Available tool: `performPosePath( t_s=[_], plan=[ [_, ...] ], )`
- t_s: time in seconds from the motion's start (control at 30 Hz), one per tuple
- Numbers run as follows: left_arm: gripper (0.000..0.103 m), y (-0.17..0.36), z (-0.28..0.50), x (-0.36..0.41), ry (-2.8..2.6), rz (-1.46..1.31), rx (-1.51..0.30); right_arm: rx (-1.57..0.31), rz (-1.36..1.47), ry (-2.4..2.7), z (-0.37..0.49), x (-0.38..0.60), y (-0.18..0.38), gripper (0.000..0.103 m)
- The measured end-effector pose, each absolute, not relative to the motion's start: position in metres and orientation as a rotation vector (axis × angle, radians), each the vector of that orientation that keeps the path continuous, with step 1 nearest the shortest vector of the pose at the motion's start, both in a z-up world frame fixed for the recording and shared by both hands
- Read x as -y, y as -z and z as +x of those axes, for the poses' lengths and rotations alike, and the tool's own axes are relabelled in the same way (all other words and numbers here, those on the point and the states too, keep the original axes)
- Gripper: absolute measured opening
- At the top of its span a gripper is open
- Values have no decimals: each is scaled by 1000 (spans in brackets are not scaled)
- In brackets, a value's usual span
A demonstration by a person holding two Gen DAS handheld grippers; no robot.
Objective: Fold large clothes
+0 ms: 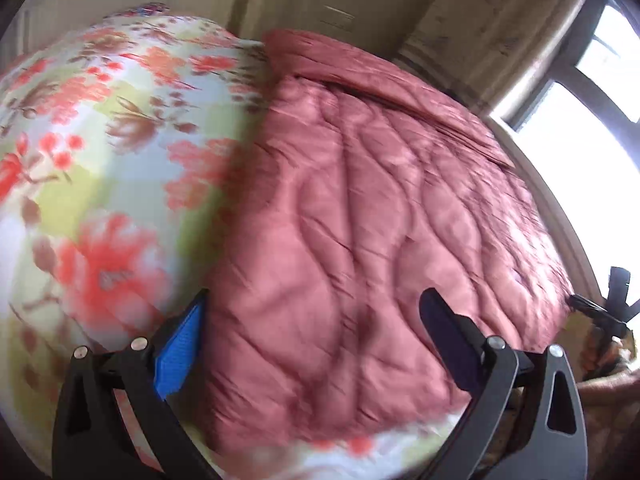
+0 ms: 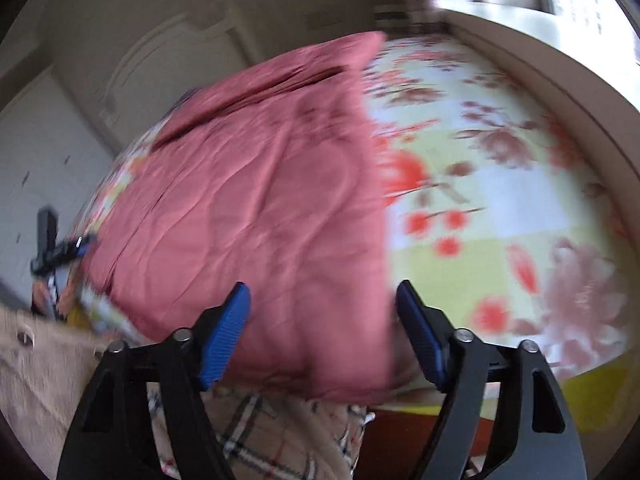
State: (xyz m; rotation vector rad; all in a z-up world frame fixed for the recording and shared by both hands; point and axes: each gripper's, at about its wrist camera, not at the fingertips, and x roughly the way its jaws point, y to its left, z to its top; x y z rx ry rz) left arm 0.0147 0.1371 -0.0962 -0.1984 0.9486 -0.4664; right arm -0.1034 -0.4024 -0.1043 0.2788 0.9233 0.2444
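Between folds, judging by the layout: pink quilted garment (image 1: 360,208) lay already doubled over on the floral bed (image 1: 100,152), a folded edge running across its far end, and neither gripper had hold of it. Left gripper (image 1: 316,340) was released, fingers (image 1: 180,356) spread wide, nothing between the pads; the garment sat just ahead of and below the fingers, its left edge roughly lined up with the left finger, its near hem just below the fingertips. Right gripper (image 2: 324,332) was also released, fingers (image 2: 224,332) apart with the garment's near right corner lying below and between them, pads not pressing on it. From the right wrist view the garment spread ahead and to the left of the fingers, bare floral sheet to the right of them. Plaid cloth (image 2: 272,432) and a tan fabric (image 2: 36,360) showed below the right fingers, likely the person's clothing, can't confirm. Both views were motion-blurred. The left gripper also showed at the far left of the right wrist view, small, beside the garment's other near corner. Next move probably calls for each gripper to drop onto a near corner, clench on it, then carry the hem toward the far edge for another fold. Risk: pinching the sheet along with the thick quilted layers.
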Motion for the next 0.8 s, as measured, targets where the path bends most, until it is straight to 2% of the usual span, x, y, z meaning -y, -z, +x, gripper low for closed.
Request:
performPosePath(
  t_s=[0.03, 0.07, 0.1, 0.13, 0.23, 0.33, 0.5, 0.63, 0.8],
  plan=[
    [92, 96, 11, -135, 481, -218, -942, -915, 263, -259, -104, 392, 105, 56],
    [77, 97, 9, -135, 484, -233, -936, -906, 270, -279, -102, 385, 108, 45],
    [60, 99, 8, -135, 489, -266, -934, -900, 289, -288, -100, 382, 110, 26],
    [19, 104, 10, -136, 501, -303, -956, -860, 326, -290, -97, 381, 112, 22],
    [16, 105, 8, -144, 539, -438, -912, -798, 383, -312, -102, 379, 109, 19],
    [14, 83, -9, -154, 613, -529, -781, -706, 462, -392, -112, 388, 86, 17],
    [14, 22, -44, -170, 744, -582, -590, -520, 431, -514, -146, 397, 10, 17],
    [10, -34, -76, -198, 865, -663, -362, -357, 373, -561, -167, 399, -54, 17],
    [10, -60, -53, -217, 922, -744, -240, -218, 431, -543, -139, 426, -94, 17]
  ],
)
